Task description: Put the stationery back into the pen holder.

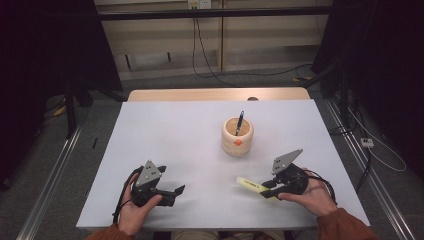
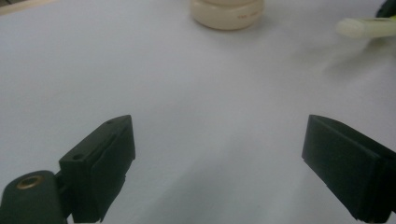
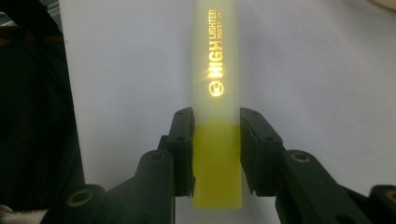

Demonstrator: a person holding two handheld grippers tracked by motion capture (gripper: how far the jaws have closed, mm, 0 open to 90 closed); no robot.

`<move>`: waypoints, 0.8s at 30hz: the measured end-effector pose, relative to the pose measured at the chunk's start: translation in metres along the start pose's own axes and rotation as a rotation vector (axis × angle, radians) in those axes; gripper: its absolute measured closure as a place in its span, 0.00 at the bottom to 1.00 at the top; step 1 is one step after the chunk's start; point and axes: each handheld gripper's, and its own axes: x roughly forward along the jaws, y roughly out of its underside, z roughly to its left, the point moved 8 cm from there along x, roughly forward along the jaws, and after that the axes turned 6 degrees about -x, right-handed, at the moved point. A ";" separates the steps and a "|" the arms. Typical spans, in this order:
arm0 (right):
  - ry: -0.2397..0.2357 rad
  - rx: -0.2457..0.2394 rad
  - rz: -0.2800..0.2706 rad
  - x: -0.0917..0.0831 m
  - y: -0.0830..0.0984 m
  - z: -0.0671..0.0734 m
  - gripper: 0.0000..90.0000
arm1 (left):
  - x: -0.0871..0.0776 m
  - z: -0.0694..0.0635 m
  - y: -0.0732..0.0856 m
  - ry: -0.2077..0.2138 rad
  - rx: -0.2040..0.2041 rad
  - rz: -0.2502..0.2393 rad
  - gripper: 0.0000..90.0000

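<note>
The table shows a smooth, matt, pale top, with a strip of bare light wood along its far edge. The pot looks like turned pale wood, smooth with a soft sheen. The highlighter is plastic: a frosted, translucent cap with shiny gold lettering and a solid yellow body. The right gripper has matt black plastic jaws with brass-coloured screw holes. The left gripper has the same dull black jaws, and its top plate is flat grey metal.

White table, wooden pen cup
</note>
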 end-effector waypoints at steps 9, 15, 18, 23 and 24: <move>-0.007 -0.008 -0.011 0.009 -0.023 0.005 0.75 | 0.014 -0.022 -0.005 0.024 0.103 0.020 0.12; -0.023 -0.010 -0.018 0.013 -0.036 0.002 0.75 | 0.016 -0.031 -0.014 0.014 0.123 0.018 0.08; -0.034 -0.009 -0.028 0.014 -0.044 0.002 0.75 | 0.019 -0.033 -0.020 -0.003 0.170 0.020 0.08; -0.042 -0.018 -0.025 0.016 -0.058 0.001 0.75 | 0.029 -0.045 -0.028 -0.005 0.258 0.027 0.10; -0.045 -0.022 -0.025 0.018 -0.061 0.000 0.75 | 0.030 -0.045 -0.028 -0.017 0.280 0.029 0.11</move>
